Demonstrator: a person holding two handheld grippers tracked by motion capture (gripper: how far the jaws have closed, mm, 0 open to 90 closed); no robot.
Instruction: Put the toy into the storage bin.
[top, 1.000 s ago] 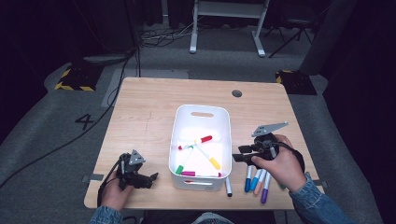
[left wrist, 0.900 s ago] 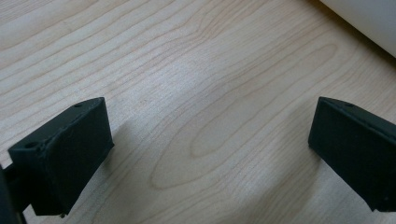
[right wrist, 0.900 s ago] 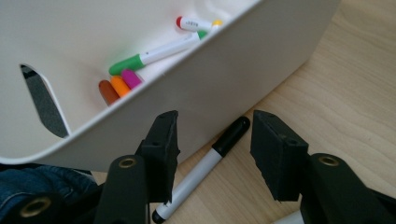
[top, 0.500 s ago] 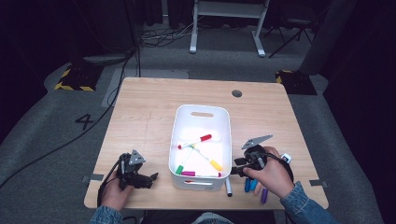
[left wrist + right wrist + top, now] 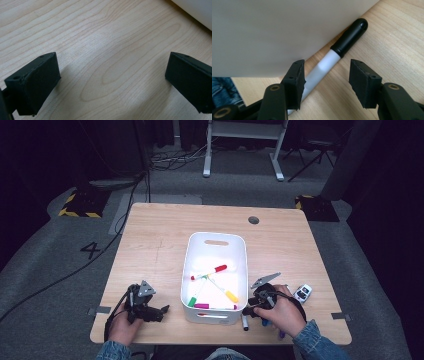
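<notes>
My right claw (image 5: 325,77), having dropped from the loose markers toward the bin (image 5: 216,270), now straddles, spread and not yet gripping, the black-capped marker (image 5: 332,56) lying on the desk (image 5: 160,245) against its wall, while my left claw (image 5: 110,85) rests released.

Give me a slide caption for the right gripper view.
Open right claw straddling a black-capped marker lying on the table against the white bin.
</notes>
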